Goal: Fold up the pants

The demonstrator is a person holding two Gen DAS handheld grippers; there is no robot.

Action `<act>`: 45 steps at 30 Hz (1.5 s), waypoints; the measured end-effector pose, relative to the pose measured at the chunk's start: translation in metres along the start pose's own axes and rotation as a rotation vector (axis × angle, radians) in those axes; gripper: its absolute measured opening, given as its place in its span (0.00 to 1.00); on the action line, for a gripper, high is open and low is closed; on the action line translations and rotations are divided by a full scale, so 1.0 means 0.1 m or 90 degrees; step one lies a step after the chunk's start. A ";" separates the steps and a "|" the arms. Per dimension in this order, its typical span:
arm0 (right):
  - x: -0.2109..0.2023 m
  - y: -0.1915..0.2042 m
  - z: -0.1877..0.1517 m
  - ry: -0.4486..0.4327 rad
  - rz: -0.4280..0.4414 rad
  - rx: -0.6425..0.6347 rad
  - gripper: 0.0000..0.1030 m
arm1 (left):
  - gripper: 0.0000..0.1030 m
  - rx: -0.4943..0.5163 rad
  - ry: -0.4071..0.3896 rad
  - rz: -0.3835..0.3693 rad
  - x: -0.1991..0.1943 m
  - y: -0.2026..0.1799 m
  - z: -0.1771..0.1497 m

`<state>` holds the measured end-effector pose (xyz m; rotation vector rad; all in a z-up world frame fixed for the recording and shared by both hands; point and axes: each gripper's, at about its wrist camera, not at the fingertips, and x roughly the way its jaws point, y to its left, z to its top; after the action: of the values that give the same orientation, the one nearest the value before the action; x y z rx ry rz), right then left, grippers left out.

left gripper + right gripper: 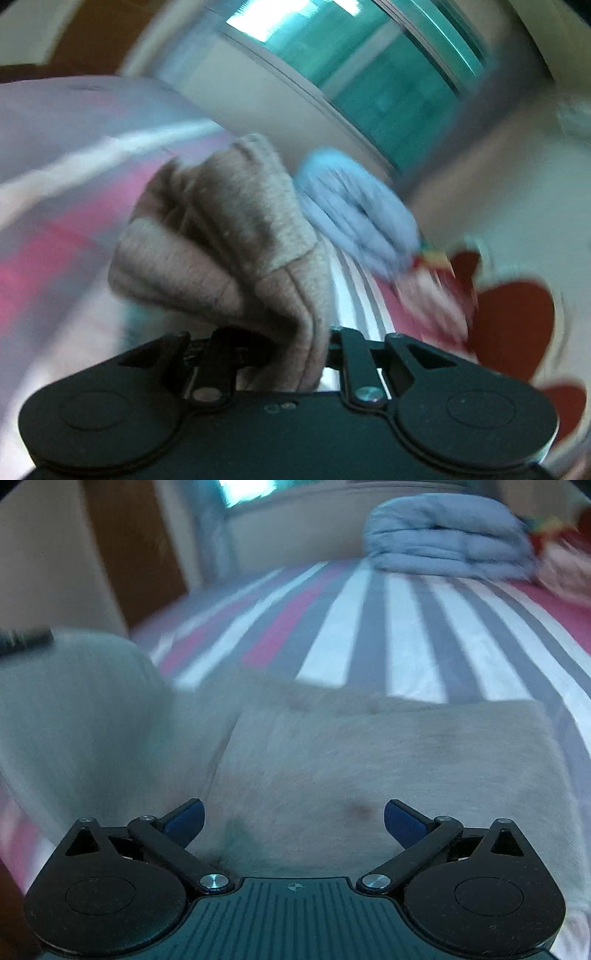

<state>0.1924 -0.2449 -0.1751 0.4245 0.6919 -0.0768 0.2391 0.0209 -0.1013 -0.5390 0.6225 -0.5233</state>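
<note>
The pants are beige fleece. In the left wrist view a bunched fold of them (229,240) rises from between the jaws of my left gripper (288,354), which is shut on the cloth and holds it up off the bed. In the right wrist view the pants (388,768) lie folded flat on the striped bedsheet (369,627), and a lifted part (81,709) rises at the left. My right gripper (293,823) is open and empty just above the flat part, its blue pads (400,821) wide apart.
A folded blue blanket (443,539) lies at the far side of the bed, with a red and white item (565,565) beside it. A wooden door (133,546) stands at the left, a window (369,66) beyond. The view is blurred by motion.
</note>
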 end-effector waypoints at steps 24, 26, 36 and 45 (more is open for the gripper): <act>-0.91 -1.36 0.05 -0.029 0.184 0.401 1.00 | 0.61 0.252 0.167 0.074 0.27 -1.09 -1.15; -0.85 -1.35 0.01 0.002 0.192 0.425 1.00 | 0.62 0.241 0.157 0.079 0.22 -1.03 -1.08; -0.80 -1.26 0.03 0.025 0.099 0.382 1.00 | 0.62 0.105 0.166 0.133 0.22 -0.36 -0.95; -0.53 -0.95 0.03 0.074 0.133 0.339 0.71 | 0.63 0.068 0.186 0.129 0.33 -0.18 -1.03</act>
<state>0.1330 -0.3368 -0.1732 1.0165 0.7347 -0.0386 0.1889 -0.0432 -0.1741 -0.2953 0.9113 -0.4429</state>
